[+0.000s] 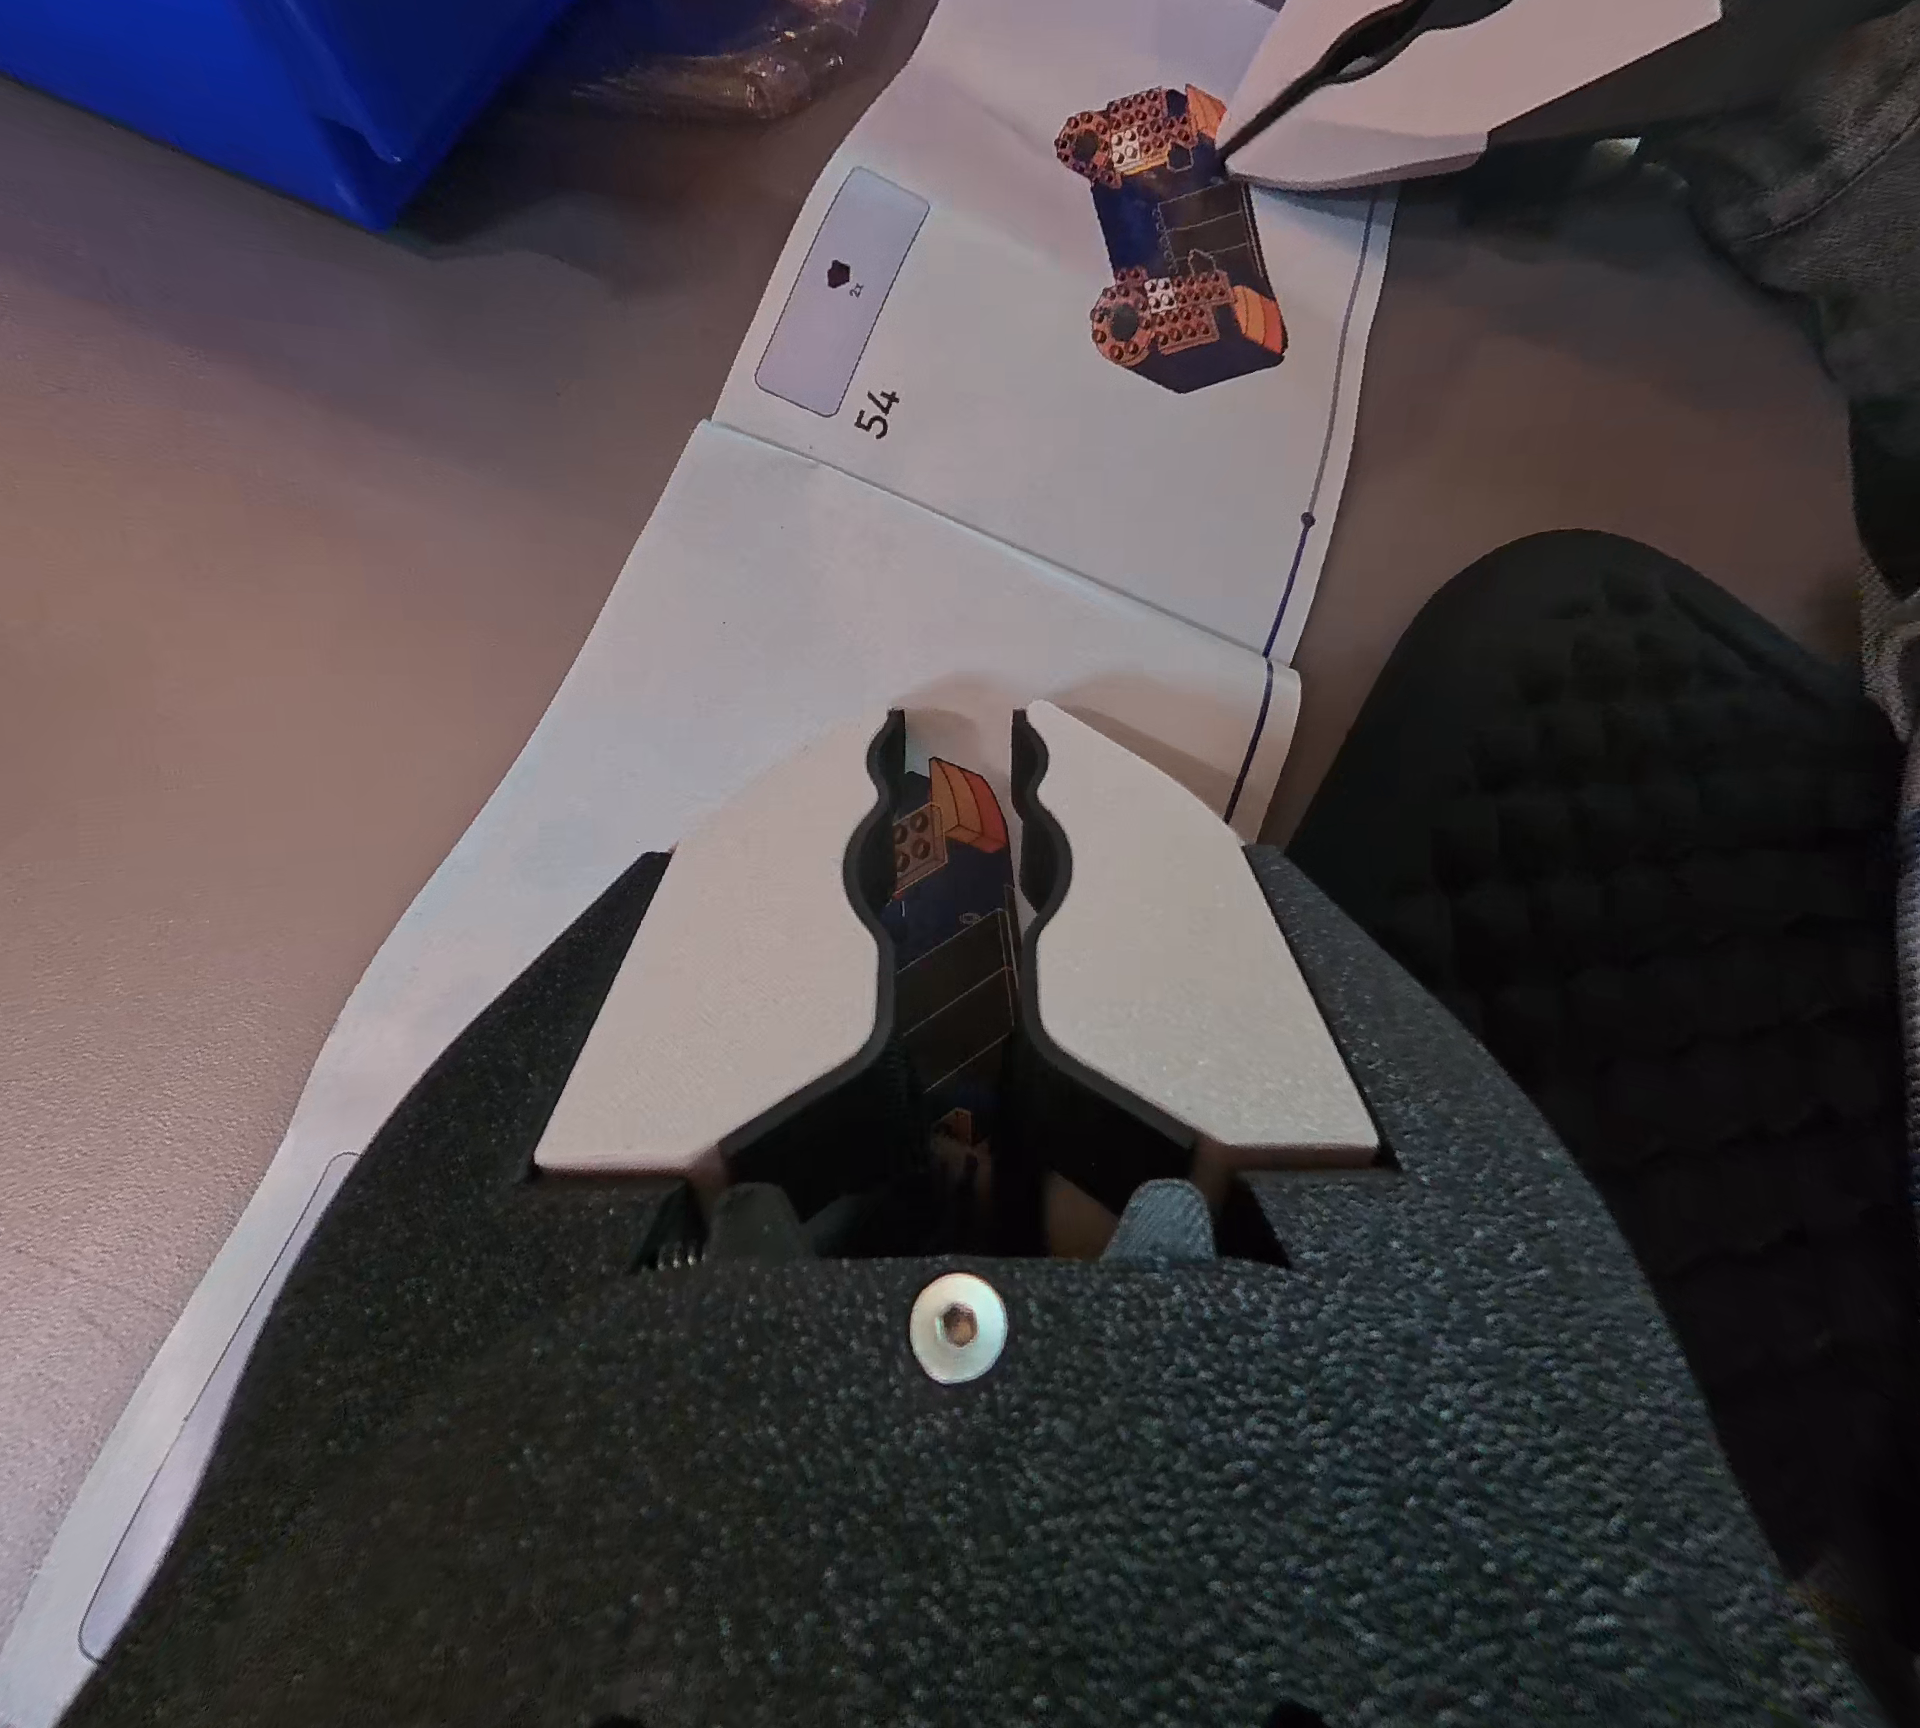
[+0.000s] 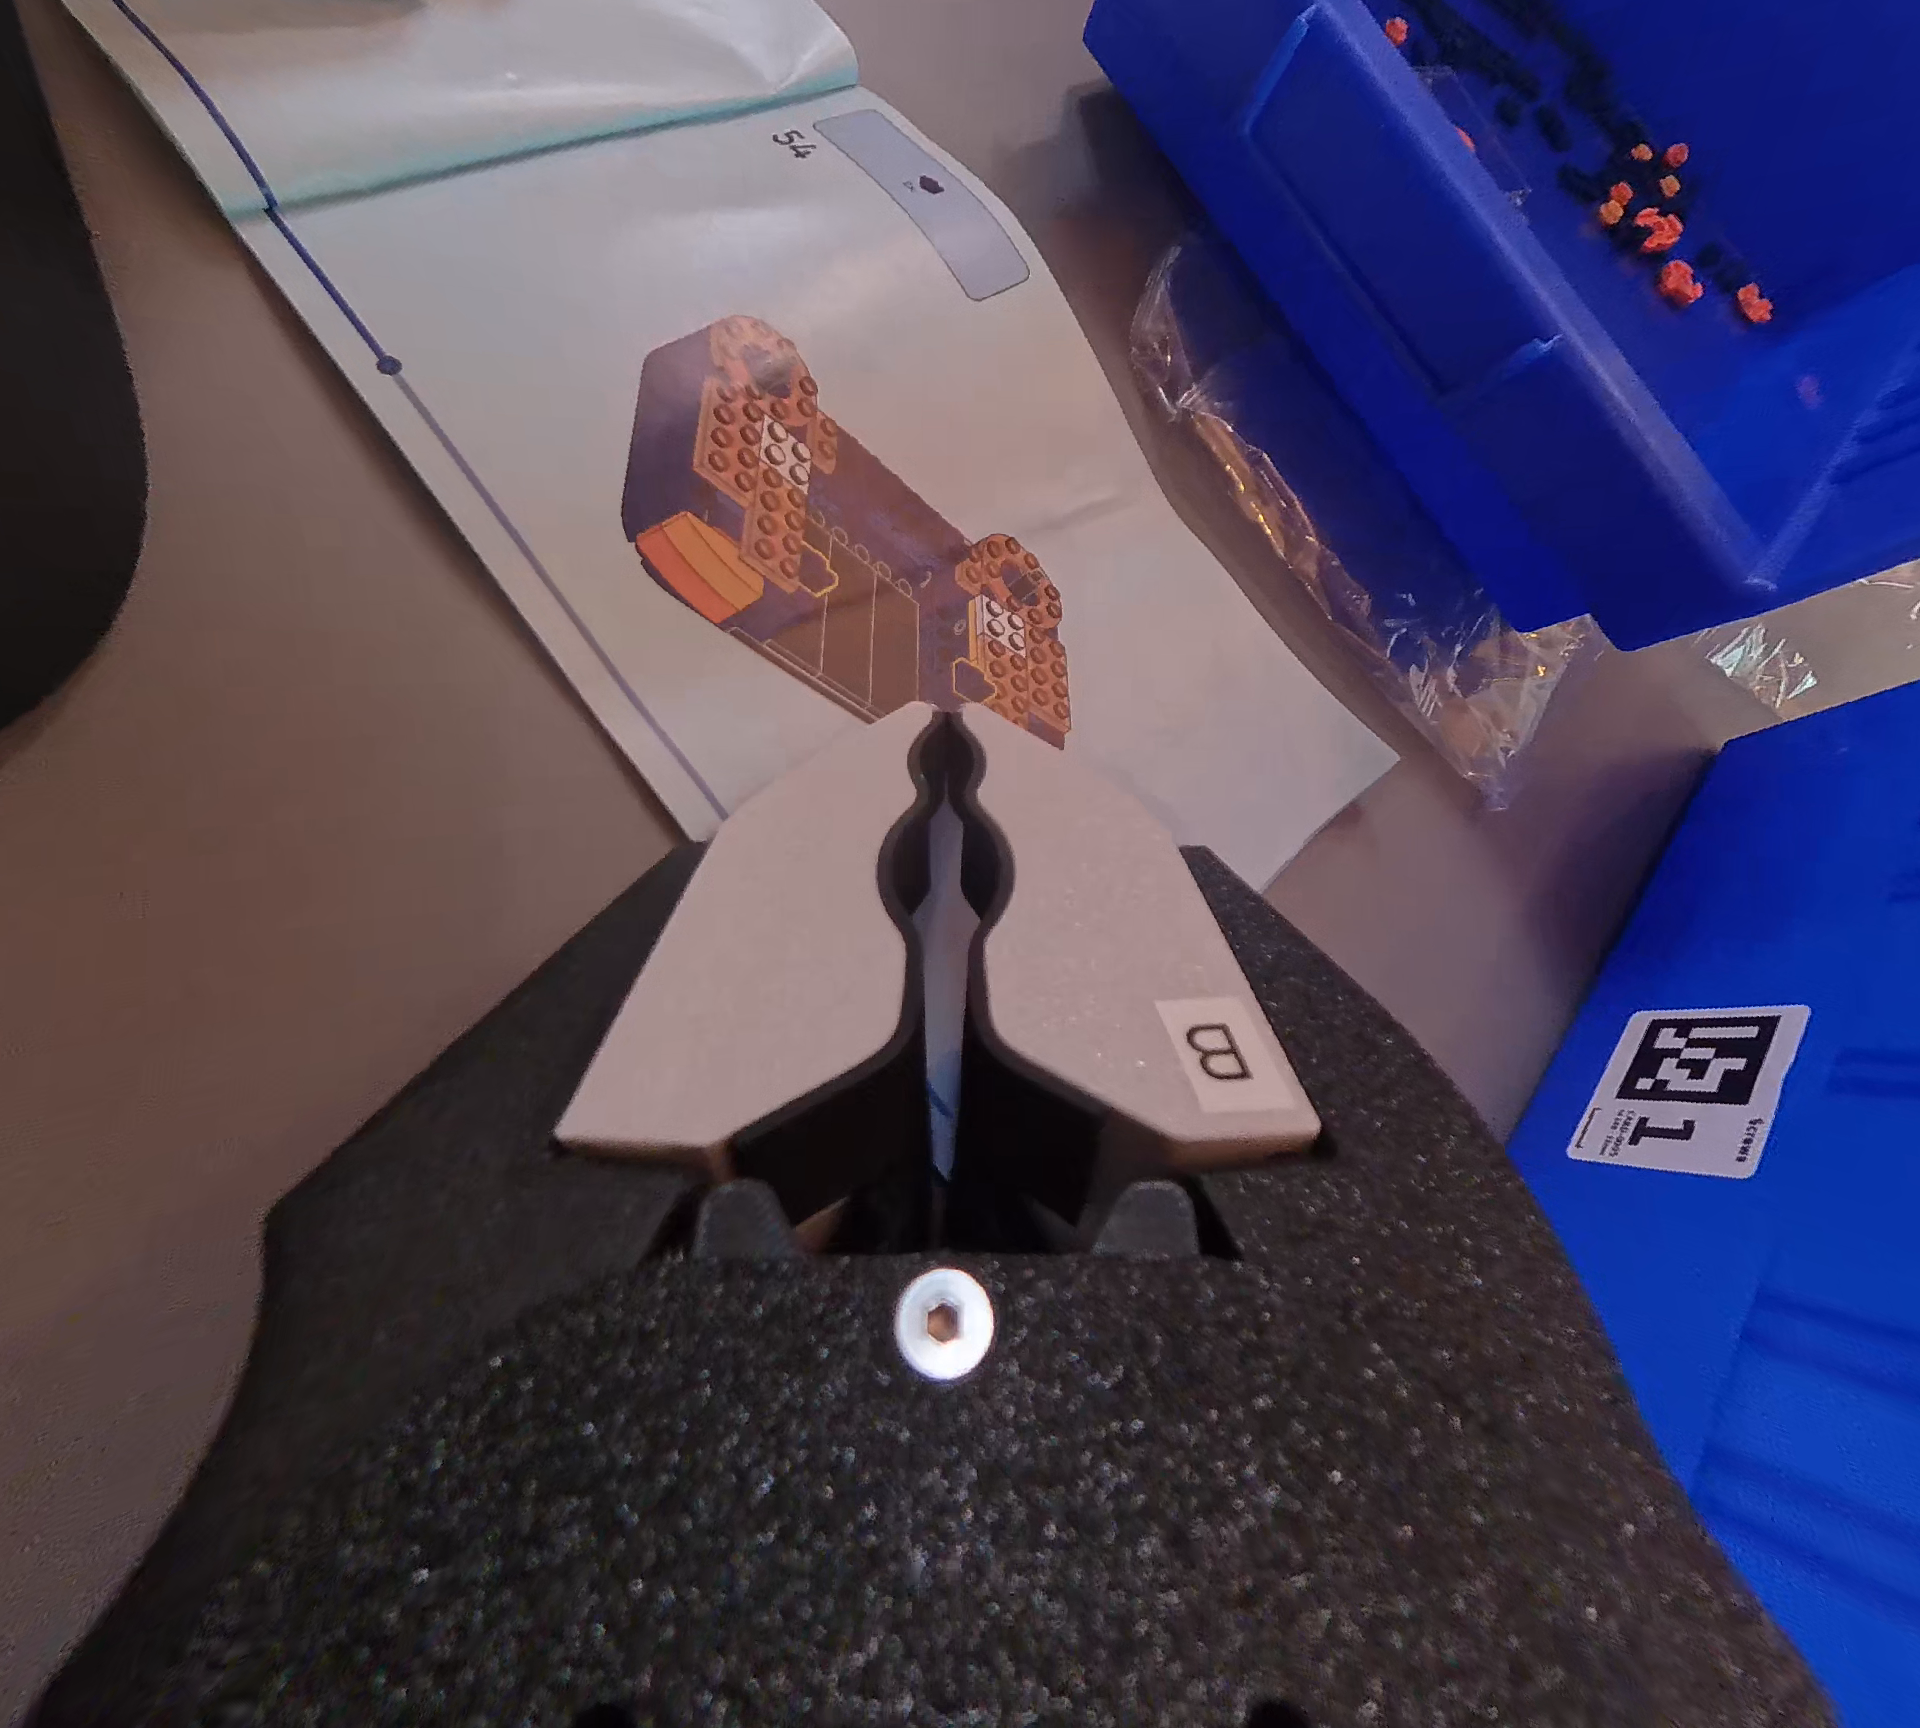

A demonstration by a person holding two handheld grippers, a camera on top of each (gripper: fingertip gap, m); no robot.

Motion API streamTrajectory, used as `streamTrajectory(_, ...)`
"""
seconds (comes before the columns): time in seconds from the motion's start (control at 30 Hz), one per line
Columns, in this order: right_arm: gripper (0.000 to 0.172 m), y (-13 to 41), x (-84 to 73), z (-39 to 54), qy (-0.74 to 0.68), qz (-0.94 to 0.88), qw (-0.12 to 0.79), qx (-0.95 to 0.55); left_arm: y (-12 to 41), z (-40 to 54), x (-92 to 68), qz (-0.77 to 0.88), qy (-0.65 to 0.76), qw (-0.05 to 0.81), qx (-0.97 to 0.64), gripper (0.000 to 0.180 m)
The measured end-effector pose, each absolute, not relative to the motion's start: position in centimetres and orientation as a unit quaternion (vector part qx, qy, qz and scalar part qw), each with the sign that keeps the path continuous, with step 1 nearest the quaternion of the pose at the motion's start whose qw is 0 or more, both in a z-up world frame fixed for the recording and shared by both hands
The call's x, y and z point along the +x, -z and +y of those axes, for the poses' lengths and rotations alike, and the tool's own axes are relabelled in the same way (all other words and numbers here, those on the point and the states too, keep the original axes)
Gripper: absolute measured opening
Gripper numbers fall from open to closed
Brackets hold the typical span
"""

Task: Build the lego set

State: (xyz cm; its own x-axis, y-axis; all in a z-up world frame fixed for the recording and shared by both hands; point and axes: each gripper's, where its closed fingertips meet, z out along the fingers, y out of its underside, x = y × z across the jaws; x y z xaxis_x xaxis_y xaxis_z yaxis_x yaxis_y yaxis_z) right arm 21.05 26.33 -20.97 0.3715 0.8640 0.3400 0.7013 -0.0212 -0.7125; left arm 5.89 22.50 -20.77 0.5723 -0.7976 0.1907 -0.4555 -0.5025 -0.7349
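Resting low over the open instruction booklet (image 1: 935, 577), your left gripper (image 1: 961, 728) has its fingers parted with nothing between them but the printed page beneath; the pads touch no object. Your right gripper (image 2: 943, 720) has its fingers closed together, tips meeting on nothing, and its point sits at the edge of the printed brick-model drawing (image 2: 831, 535) on the booklet's far page; from the left wrist view it looks to be touching the paper, though contact is hard to confirm. The booklet lies flat on the grey table (image 1: 260, 535), its pages curving at the fold. Beside it stand blue bins (image 2: 1455, 224), one holding small black and orange pieces (image 2: 1642, 213), with a crumpled clear plastic bag (image 2: 1351, 556) lying between booklet and bins. Another blue bin near your right gripper bears a white sticker (image 2: 1694, 1091). A dark textured object (image 1: 1610, 847) sits right of the booklet.
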Motion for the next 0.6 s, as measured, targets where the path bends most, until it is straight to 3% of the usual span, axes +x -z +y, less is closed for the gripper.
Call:
streamTrajectory(0.37, 0.000, 19.9, 21.5, 27.9, -0.098, -0.500, 0.459, -0.728, 20.8, 22.5, 5.9, 0.380, 0.257, 0.327, -0.826, 0.018)
streamTrajectory(0.5, 0.000, 11.4, 18.6, 27.2, -0.261, -0.436, 0.547, -0.665, 20.8, 22.6, 5.9, 0.379, 0.257, 0.327, -0.826, 0.017)
streamTrajectory(0.6, 0.000, 6.1, 17.8, 28.3, -0.272, -0.460, 0.517, -0.669, 20.8, 22.6, 5.9, 0.377, 0.263, 0.324, -0.827, 0.017)
